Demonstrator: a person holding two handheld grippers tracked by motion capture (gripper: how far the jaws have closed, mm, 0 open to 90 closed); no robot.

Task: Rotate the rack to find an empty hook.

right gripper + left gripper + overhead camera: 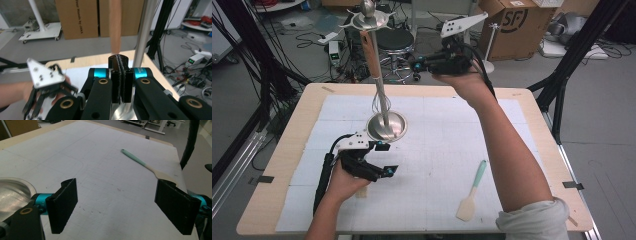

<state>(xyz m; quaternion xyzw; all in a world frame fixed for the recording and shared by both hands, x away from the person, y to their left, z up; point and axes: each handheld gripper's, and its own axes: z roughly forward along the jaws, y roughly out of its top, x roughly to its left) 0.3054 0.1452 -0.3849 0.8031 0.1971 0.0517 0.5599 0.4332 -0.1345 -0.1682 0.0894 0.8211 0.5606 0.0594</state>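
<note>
A metal stand [386, 126] with a round base and a tall pole rises from the white mat. Along the pole, tilted, is a whisk with a wooden handle [371, 55], wires downward. My right gripper [413, 64] is raised high beside that handle, jaws shut. In the right gripper view the pads of the right gripper [121, 58] meet with nothing visible between them, and the handle [115, 27] and pole [143, 32] stand just beyond. My left gripper [388, 158] is low over the mat by the base, open and empty [117, 205].
A spatula [472, 192] with a mint handle and a cream blade lies on the mat at the front right, also in the left gripper view [140, 161]. The stand's base [12, 192] is beside the left jaw. Cardboard boxes [517, 25], cables and tripod legs surround the table.
</note>
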